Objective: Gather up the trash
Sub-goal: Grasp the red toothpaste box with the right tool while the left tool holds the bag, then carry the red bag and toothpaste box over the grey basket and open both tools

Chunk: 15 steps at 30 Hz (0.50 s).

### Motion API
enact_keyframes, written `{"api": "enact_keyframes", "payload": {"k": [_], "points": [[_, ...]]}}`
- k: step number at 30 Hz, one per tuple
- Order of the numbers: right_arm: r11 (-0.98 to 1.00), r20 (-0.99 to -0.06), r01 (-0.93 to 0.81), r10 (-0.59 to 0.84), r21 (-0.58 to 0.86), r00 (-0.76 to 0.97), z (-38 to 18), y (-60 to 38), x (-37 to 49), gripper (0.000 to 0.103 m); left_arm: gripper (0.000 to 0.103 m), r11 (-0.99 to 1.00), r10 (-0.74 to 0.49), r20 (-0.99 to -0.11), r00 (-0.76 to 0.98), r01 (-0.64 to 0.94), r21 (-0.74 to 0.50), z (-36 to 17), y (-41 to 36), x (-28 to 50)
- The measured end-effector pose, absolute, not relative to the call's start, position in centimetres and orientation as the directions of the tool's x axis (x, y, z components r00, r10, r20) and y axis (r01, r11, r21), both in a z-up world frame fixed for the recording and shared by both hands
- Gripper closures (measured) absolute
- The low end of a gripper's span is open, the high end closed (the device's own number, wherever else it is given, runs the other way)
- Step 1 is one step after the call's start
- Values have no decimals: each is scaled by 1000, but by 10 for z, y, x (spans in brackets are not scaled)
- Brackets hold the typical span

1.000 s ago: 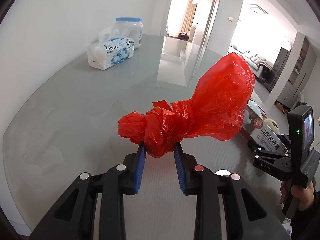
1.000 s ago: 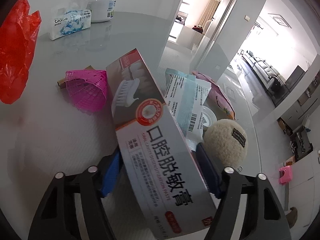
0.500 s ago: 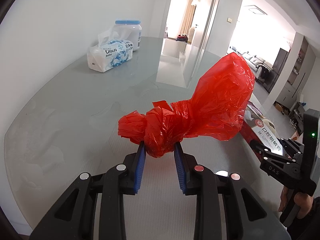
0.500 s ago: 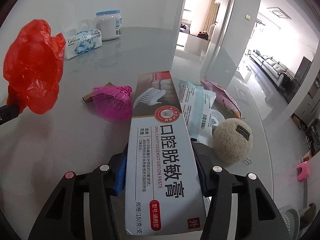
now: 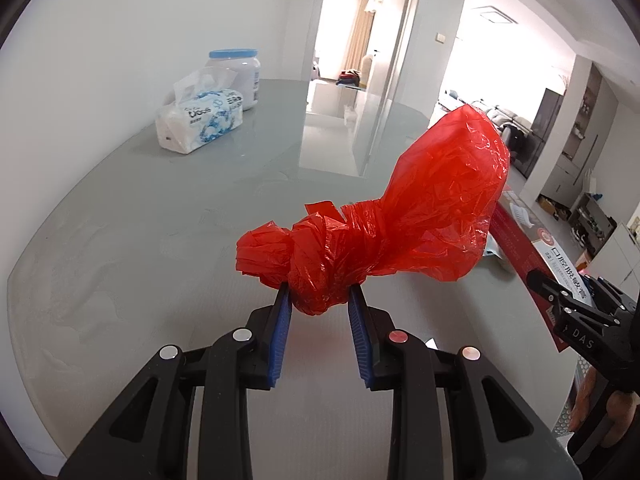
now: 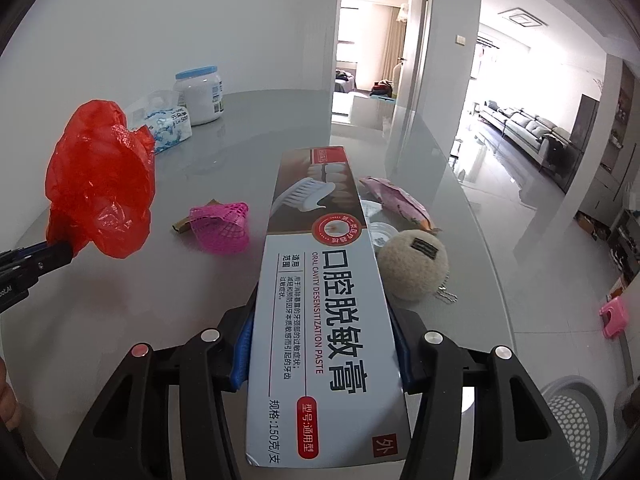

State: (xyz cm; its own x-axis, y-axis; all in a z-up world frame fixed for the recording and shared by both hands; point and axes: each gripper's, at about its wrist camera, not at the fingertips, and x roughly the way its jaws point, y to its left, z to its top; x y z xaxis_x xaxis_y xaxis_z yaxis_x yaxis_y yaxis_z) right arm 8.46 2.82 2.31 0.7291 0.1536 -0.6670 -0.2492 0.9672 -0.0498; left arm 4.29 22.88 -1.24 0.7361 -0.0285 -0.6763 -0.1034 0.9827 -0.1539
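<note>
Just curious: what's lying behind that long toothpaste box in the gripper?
Behind the long white-and-red toothpaste box, a pink wrapper, small clear lid and beige fuzzy ball show on the grey table. Anything directly beneath the box is hidden.

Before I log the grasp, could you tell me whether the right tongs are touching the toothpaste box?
Touching. The right wrist view shows the right tongs closed on the toothpaste box, both blue pads pressed against its long sides.
</note>
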Motion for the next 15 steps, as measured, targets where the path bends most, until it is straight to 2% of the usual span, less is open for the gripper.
{"api": "enact_keyframes", "payload": {"k": [15], "points": [[1000, -636, -1, -11, -20, 771, 35, -85, 9, 51, 74, 980, -200, -673, 712, 135, -148, -4, 123, 34]]}}
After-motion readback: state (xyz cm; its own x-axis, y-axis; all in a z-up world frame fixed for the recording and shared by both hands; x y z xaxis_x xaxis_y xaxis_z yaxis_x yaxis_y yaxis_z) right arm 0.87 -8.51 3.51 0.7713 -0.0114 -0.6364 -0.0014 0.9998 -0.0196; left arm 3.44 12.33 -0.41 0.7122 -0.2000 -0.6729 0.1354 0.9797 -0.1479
